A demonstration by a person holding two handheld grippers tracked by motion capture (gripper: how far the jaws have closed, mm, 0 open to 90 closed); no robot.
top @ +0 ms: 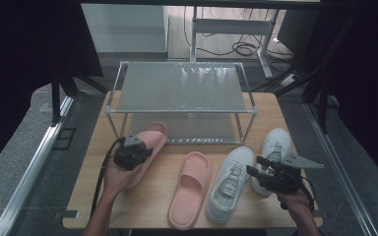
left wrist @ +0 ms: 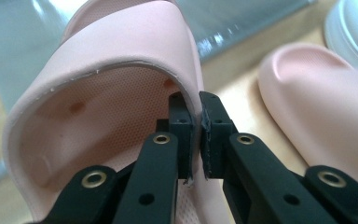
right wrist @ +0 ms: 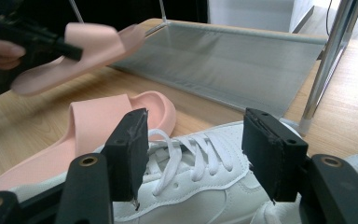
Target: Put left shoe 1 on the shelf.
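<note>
Pink foam slide (left wrist: 98,93) clamped at its strap edge by left gripper (left wrist: 196,135); jaws pinched tight on the thin rim, seen close in left gripper view. Slide lifted off the wooden table (top: 142,206), toe pointing at the lower tier of the wire-frame shoe rack (top: 182,93), at the left of the rack front. Same slide seen far left in right gripper view (right wrist: 74,51), tilted, clear of the tabletop.

Second pink slide (top: 189,189) flat on the table, centre near edge, just right of the held one. White sneaker (top: 230,184) beside it to the right, almost touching. Second white sneaker (top: 273,152) farther right, partly covered by right gripper (top: 258,166).

Right gripper jaws spread wide, nothing between the pads; hovering over the laces of the nearer sneaker (right wrist: 196,177) in right gripper view.

Rack post stands close to the held slide's toe. Held slide's heel hidden behind left hand (top: 115,177) in high view. Lower rack shelf dim under the top shelf. Contact between toe and rack: cannot tell.
</note>
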